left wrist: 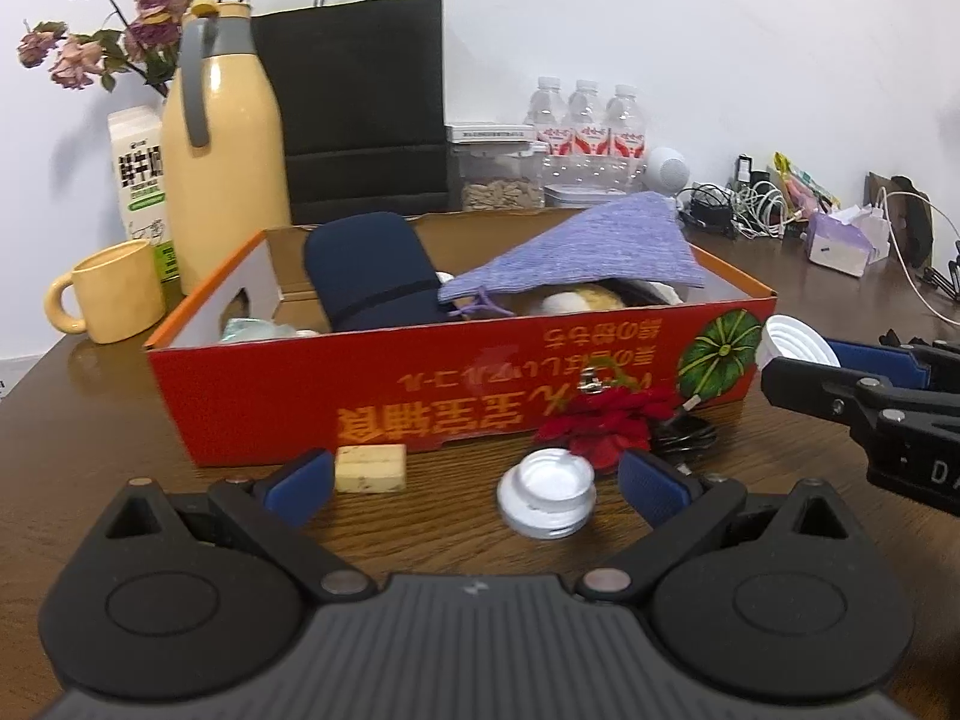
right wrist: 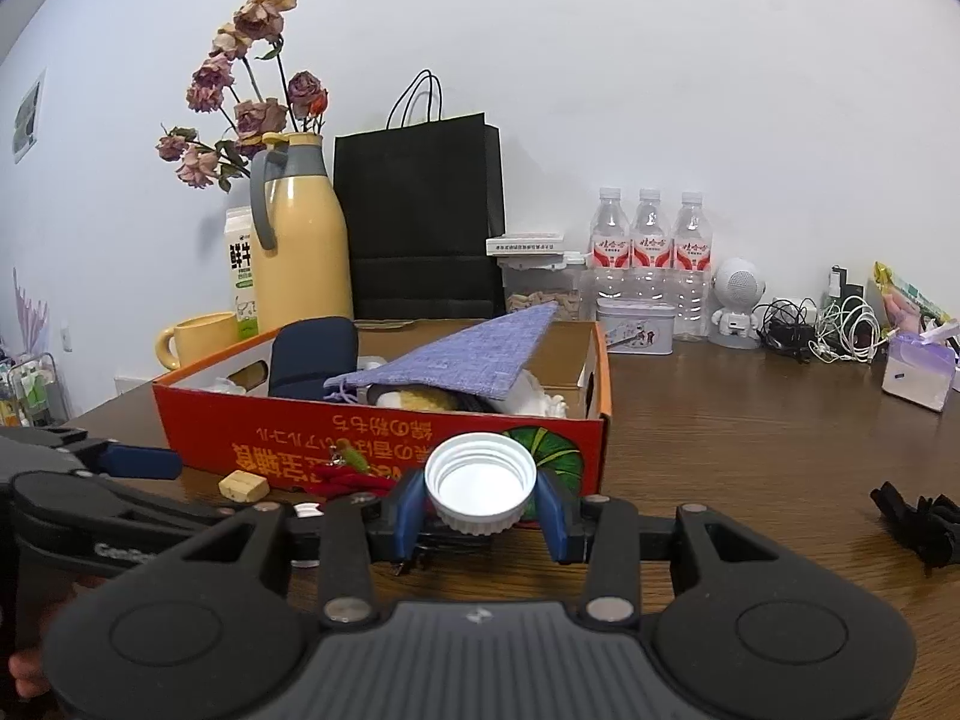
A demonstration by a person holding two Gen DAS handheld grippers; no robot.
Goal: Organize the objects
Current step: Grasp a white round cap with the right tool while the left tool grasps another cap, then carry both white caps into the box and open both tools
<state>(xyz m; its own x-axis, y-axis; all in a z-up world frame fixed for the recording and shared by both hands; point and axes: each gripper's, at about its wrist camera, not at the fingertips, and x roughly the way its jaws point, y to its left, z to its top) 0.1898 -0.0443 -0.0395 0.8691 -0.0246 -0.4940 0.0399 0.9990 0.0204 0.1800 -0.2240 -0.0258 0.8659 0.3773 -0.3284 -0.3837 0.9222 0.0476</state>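
Observation:
A red cardboard box (left wrist: 456,384) stands on the brown table, holding a navy pouch (left wrist: 372,276), a purple cloth bag (left wrist: 600,246) and other items. In front of it lie a beige block (left wrist: 370,468), a red flower ornament (left wrist: 606,426) and a white round lid (left wrist: 546,501). My left gripper (left wrist: 474,486) is open just above the table; the lid sits between its fingers, nearer the right one, untouched. My right gripper (right wrist: 482,501) is shut on a white ribbed bottle cap (right wrist: 480,483), held open side toward the camera before the box's front right corner; the same cap (left wrist: 792,348) shows at the right of the left wrist view.
Behind the box stand a yellow thermos jug (left wrist: 222,144), a yellow mug (left wrist: 114,300), a milk carton (left wrist: 141,180), a black paper bag (left wrist: 360,114) and three water bottles (left wrist: 588,120). Cables (right wrist: 828,330) and a tissue box (right wrist: 918,372) are at the far right; a black clip (right wrist: 918,522) lies near the right edge.

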